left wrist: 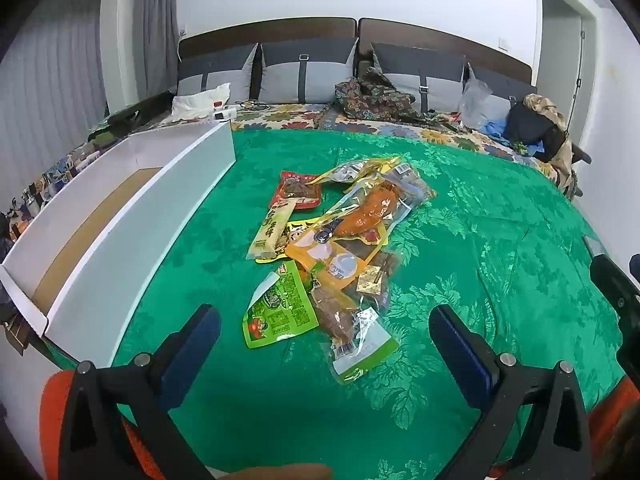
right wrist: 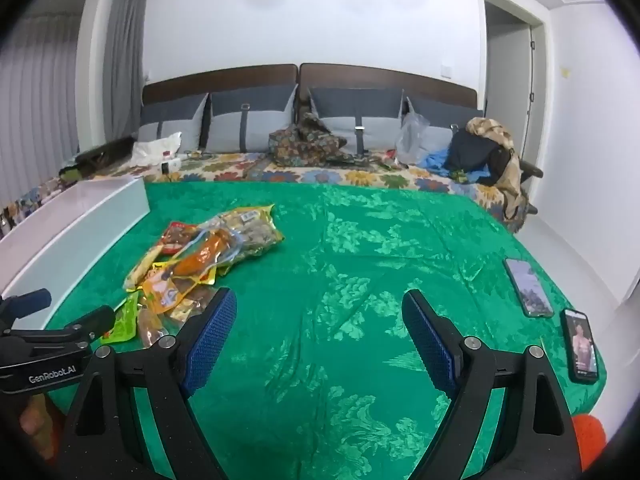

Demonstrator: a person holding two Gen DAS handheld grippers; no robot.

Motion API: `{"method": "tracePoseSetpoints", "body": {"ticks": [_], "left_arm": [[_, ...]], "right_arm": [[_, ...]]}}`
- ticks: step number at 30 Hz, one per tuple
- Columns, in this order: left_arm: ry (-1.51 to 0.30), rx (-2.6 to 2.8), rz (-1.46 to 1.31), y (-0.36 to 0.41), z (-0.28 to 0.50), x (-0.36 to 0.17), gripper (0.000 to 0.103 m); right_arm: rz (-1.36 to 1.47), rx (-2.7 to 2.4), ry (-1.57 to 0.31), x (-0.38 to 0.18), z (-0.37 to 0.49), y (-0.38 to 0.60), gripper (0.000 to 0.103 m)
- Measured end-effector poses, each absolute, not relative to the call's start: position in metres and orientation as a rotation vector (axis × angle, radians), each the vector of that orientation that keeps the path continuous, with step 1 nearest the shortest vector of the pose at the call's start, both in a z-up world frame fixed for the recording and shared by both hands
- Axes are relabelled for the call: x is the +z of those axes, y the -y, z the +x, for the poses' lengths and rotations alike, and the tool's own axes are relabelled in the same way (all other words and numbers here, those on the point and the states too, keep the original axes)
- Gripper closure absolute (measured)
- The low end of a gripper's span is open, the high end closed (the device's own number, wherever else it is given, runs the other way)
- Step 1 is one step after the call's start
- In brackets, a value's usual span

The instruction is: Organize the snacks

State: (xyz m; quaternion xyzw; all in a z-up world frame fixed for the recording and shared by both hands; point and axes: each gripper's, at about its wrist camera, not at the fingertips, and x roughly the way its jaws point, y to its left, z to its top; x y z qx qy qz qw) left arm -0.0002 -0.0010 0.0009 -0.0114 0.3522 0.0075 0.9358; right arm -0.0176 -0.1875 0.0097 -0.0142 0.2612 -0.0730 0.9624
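The fingers of both the left gripper (left wrist: 324,334) and the right gripper (right wrist: 319,330) are spread apart, grasping nothing. The snack packets (left wrist: 340,236) lie piled on the green bedspread (left wrist: 500,260), beside the white box (left wrist: 132,216); lower packets are partly covered, perhaps more beneath.

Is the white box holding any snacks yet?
Apparently empty: the white box shows only bare brown floor; the snack pile lies beside it on the green cloth.

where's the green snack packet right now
In the left wrist view the green snack packet lies on the green cloth at the near-left end of the snack pile, just ahead of the open left claw.
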Motion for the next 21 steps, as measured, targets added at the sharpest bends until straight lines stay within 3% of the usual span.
{"method": "tracePoseSetpoints", "body": {"ticks": [21], "left_arm": [[-0.772, 0.026, -0.013, -0.004, 0.004, -0.01, 0.0]], "right_arm": [[-0.06, -0.121, -0.519, 0.008, -0.02, 0.177, 0.016]]}}
